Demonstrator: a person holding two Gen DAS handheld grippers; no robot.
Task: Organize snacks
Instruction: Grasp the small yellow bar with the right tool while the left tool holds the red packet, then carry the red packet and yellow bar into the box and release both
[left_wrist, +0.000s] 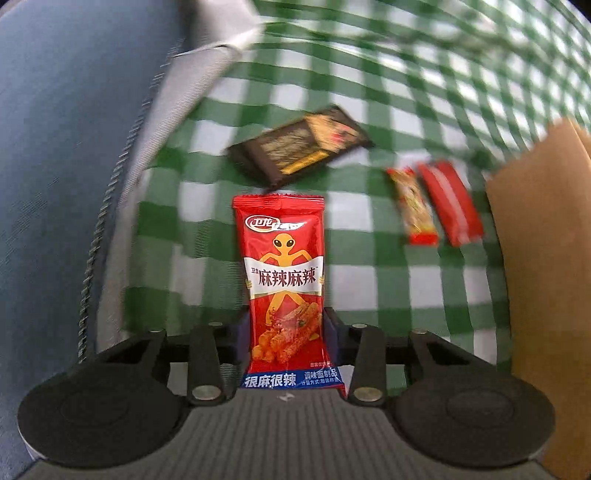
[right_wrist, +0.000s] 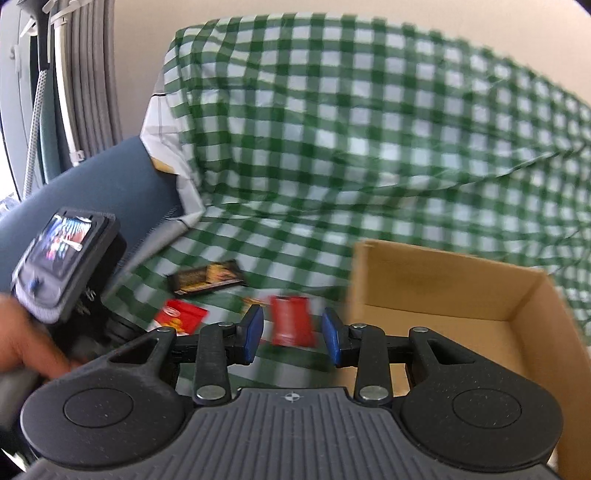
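My left gripper (left_wrist: 286, 325) is shut on a red spicy-strip snack packet (left_wrist: 282, 273) and holds it upright above the green checked cloth (left_wrist: 369, 280). On the cloth beyond it lie a dark brown packet (left_wrist: 299, 146) and two small red packets (left_wrist: 412, 206) (left_wrist: 450, 203). My right gripper (right_wrist: 293, 332) is open and empty, with a red packet (right_wrist: 291, 319) on the cloth between its blue pads (right_wrist: 253, 332). The left gripper's device (right_wrist: 62, 266) with its held red packet (right_wrist: 181, 315) shows at the left of the right wrist view. The dark packet (right_wrist: 207, 282) lies further back.
An open cardboard box (right_wrist: 454, 295) stands on the cloth at the right; its wall (left_wrist: 546, 258) shows in the left wrist view. A blue-grey sofa cushion (left_wrist: 55, 166) lies to the left. The cloth drapes up over the sofa back (right_wrist: 369, 129).
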